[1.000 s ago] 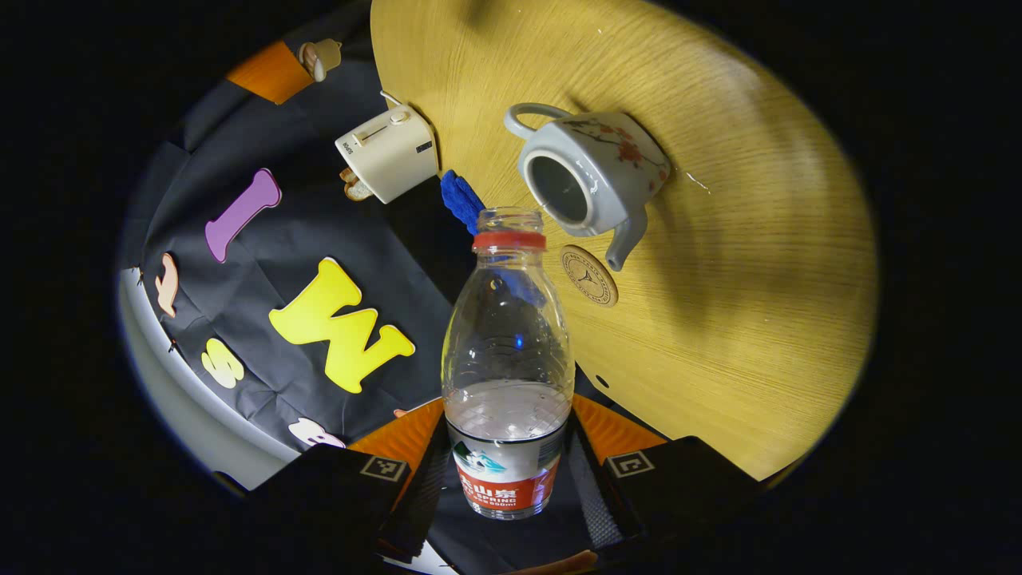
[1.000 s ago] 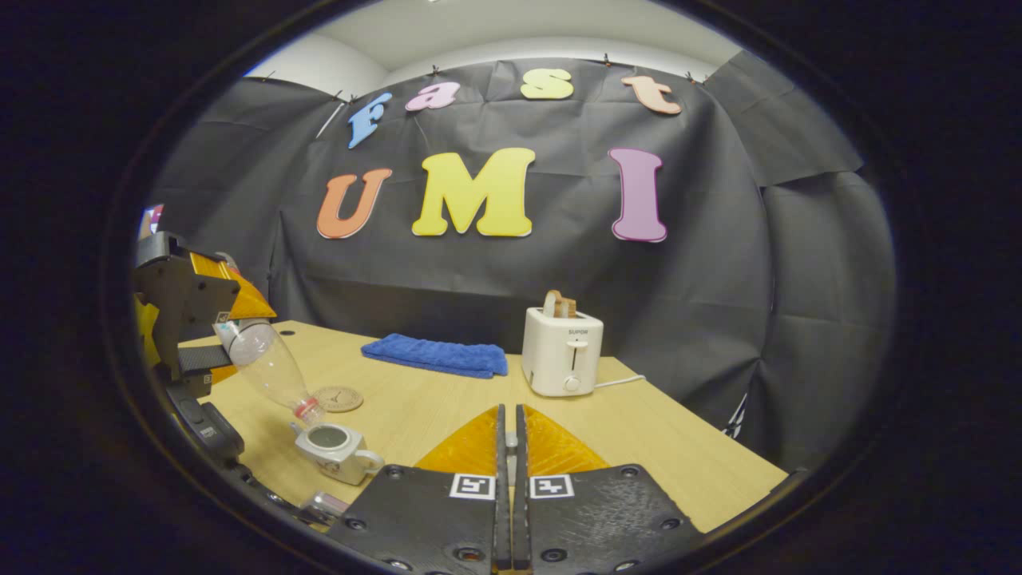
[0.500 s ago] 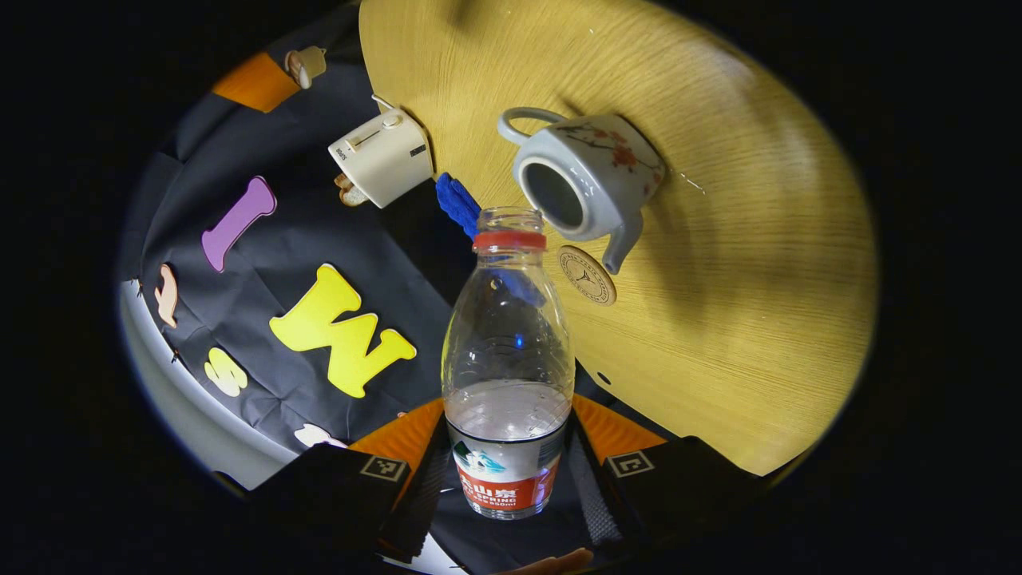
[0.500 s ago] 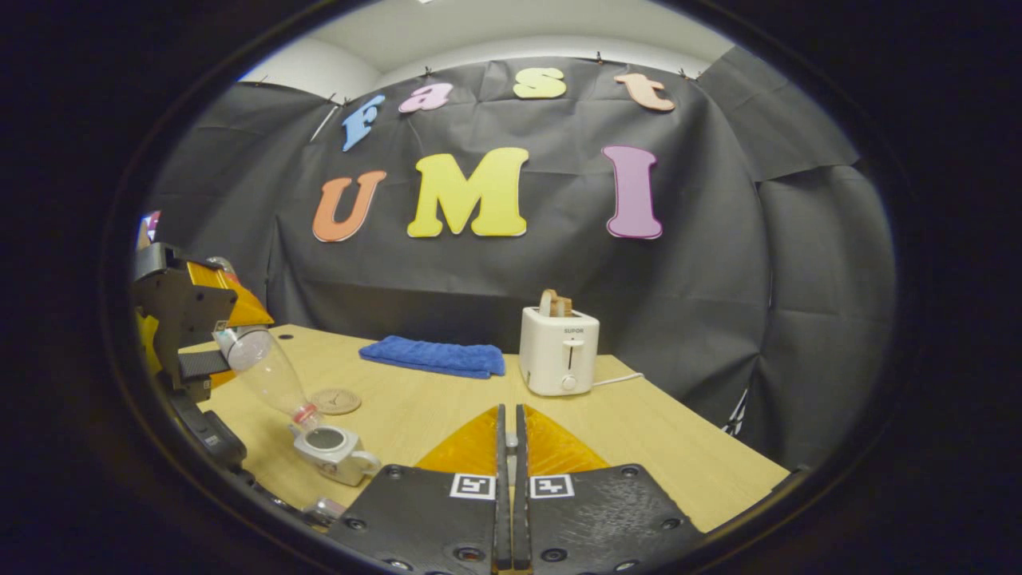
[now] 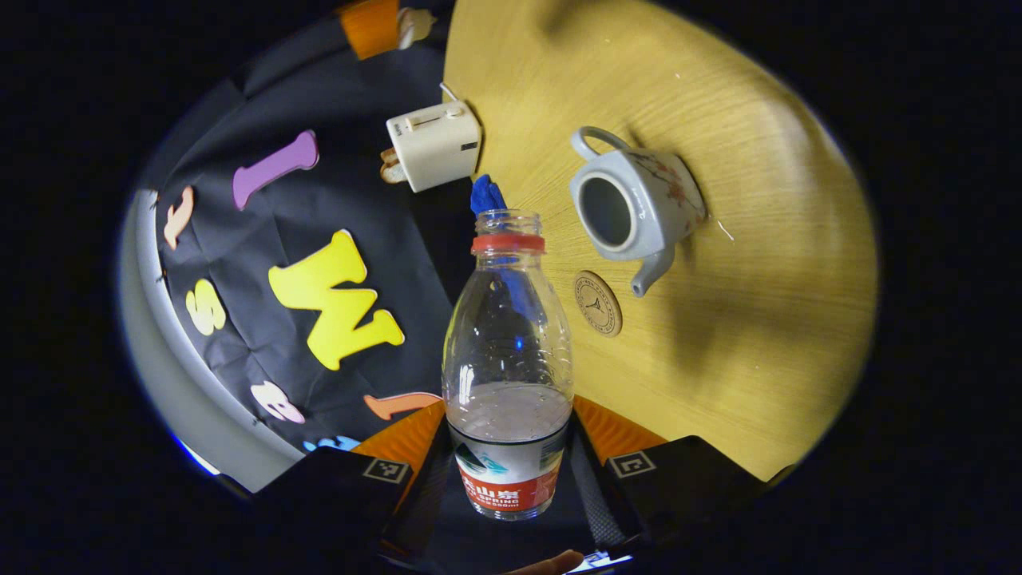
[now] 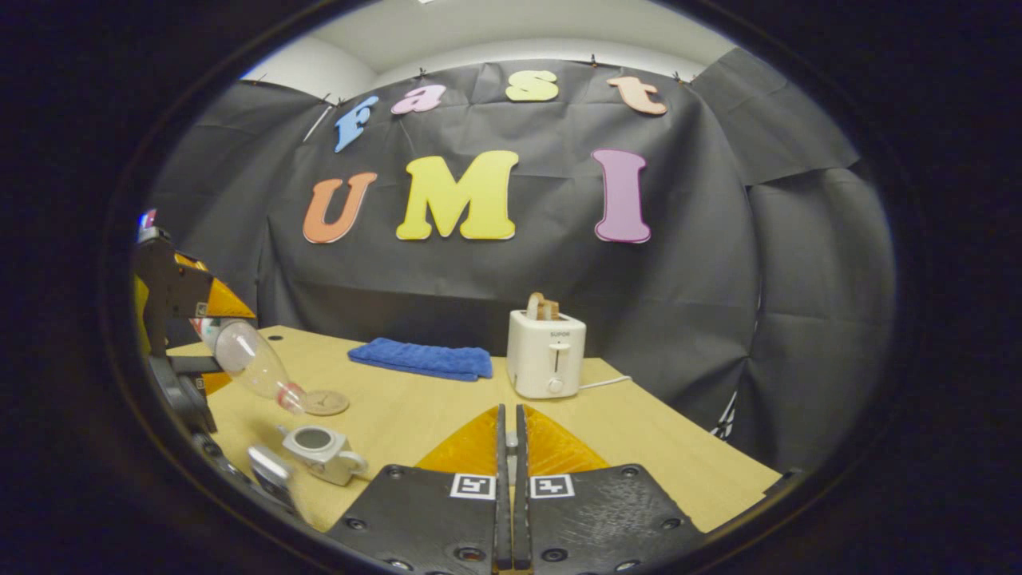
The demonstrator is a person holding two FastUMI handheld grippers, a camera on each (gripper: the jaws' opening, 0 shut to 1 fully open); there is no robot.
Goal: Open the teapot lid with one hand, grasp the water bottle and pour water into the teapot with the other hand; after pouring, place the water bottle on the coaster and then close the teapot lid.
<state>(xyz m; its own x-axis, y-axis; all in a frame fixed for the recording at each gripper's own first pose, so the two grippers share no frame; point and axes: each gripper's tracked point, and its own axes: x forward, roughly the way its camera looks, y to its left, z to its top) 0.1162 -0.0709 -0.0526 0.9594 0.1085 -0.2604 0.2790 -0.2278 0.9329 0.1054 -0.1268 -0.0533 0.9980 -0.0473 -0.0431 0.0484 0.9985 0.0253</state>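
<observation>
A clear water bottle, uncapped and about a third full, sits between my left gripper's fingers, which are shut on its labelled base. In the right gripper view the bottle leans mouth-down over the round coaster, held by the left gripper. The white flowered teapot stands lidless beside the coaster, its spout toward it. My right gripper hovers high over the table, fingers pressed together on a pale sliver of the lid; the rest of the lid is hidden.
A white toaster with bread in it and a folded blue cloth sit along the back of the wooden table. The teapot is near the front left edge.
The bottle's mouth has drawn back from the teapot's opening toward the coaster, and the bottle is tilted less. The right gripper has barely moved.
</observation>
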